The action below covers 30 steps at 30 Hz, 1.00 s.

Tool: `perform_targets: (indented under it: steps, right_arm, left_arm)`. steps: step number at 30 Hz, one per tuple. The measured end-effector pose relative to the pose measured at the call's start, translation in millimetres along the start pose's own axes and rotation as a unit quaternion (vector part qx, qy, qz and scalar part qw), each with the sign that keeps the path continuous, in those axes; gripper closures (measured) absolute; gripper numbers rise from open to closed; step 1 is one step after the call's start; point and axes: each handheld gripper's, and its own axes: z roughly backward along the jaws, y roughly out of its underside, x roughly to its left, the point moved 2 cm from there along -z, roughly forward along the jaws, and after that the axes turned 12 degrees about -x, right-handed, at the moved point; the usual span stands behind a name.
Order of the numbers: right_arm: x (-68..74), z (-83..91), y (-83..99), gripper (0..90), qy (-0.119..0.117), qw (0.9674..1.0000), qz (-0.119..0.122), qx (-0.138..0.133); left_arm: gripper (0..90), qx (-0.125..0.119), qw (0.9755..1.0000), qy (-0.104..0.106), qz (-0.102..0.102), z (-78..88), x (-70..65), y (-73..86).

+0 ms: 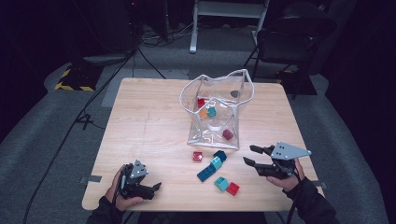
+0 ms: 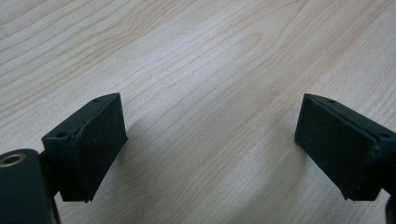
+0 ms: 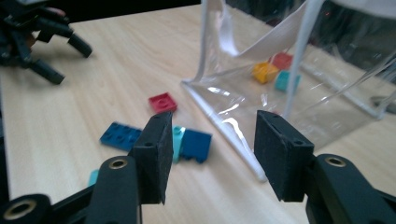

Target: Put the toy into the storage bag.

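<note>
My right gripper point(image 1: 249, 155), jaws parted and empty, nears loose bricks point(image 1: 211, 166) beside the clear bag point(image 1: 215, 109); misjudged, it perhaps snags the bag.

The surface point(image 1: 144, 126) is pale wood with fine, matt grain. The bag point(image 1: 215, 112) is clear, glossy plastic with white edging, creased and reflective. The toy bricks point(image 1: 215, 170) are smooth, shiny plastic. Each claw's pads point(image 3: 158, 156) look matt black and slightly rough.

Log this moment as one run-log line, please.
stage: reaching for loose bricks | right gripper: open, empty, beside clear bag | left gripper: open, empty, over table | bricks: some bagged, some loose
</note>
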Motion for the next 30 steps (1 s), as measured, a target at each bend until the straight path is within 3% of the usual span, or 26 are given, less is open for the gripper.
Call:
perform_targets:
  steps: [3, 10, 19, 30]
  right_arm:
    - [5.7, -0.3, 11.9, 47.4, -0.008, 0.9999, -0.006, 0.012]
    - [22.8, -4.0, 30.5, 45.7, -0.024, 0.9986, 0.015, 0.045]
    - [38.3, -4.5, 53.7, 44.7, -0.049, 0.997, 0.006, 0.06]
    - [45.6, -10.8, 69.6, 43.9, -0.073, 0.9945, -0.012, 0.074]
  left_arm:
    - [9.2, 0.0, 1.0, 0.0, 0.0, -0.1, 0.0, 0.0]
    - [9.1, 0.0, 1.0, 0.0, 0.0, 0.0, 0.0, 0.0]
    - [9.1, 0.0, 1.0, 0.0, 0.0, -0.1, -0.1, 0.0]
    - [9.2, 0.0, 1.0, 0.0, 0.0, 0.0, -0.1, 0.0]
